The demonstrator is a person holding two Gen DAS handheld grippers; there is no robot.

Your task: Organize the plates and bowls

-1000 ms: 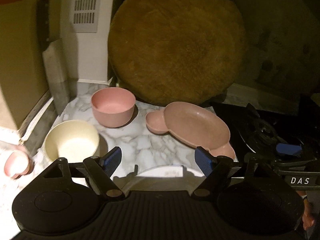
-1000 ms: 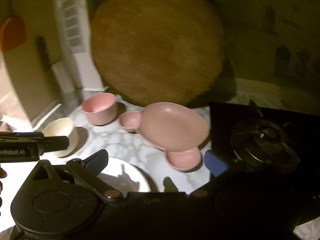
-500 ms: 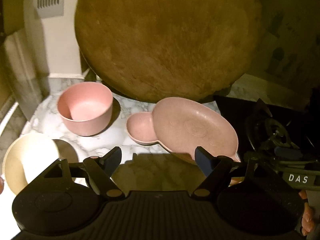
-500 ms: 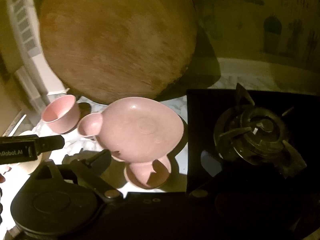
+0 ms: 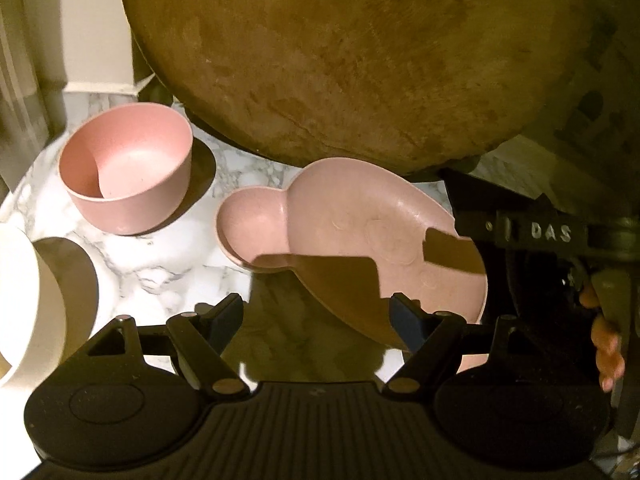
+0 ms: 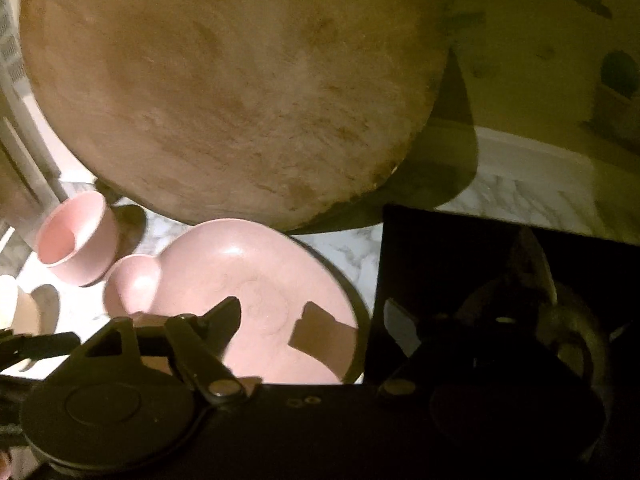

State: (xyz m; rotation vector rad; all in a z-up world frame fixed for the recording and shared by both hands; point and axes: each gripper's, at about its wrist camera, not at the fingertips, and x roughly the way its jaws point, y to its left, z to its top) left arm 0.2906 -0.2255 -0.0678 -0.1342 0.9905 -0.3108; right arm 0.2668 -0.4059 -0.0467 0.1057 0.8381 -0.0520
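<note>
Pink ear-lobed plate (image 5: 360,236) lay on marble counter (image 5: 132,268) beside pink bowl (image 5: 128,168); my left gripper (image 5: 318,316) and right gripper (image 6: 312,320) both gaped wide, empty.

White marble-patterned countertop (image 5: 160,264): deep pink bowl (image 5: 128,168) far left, cream bowl (image 5: 28,304) near left, ear-lobed pink plate (image 5: 360,232) centre, round wooden board (image 5: 340,52) far.

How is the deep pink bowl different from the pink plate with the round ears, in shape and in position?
The pink bowl is deep with steep walls; the pink plate is wide and shallow, with a round ear lobe on its side. The pink bowl stands apart to the left near the wall; the pink plate lies just ahead of both open grippers, next to the black stove. Both are the same matte pink, empty, and rest on the marble counter.
</note>
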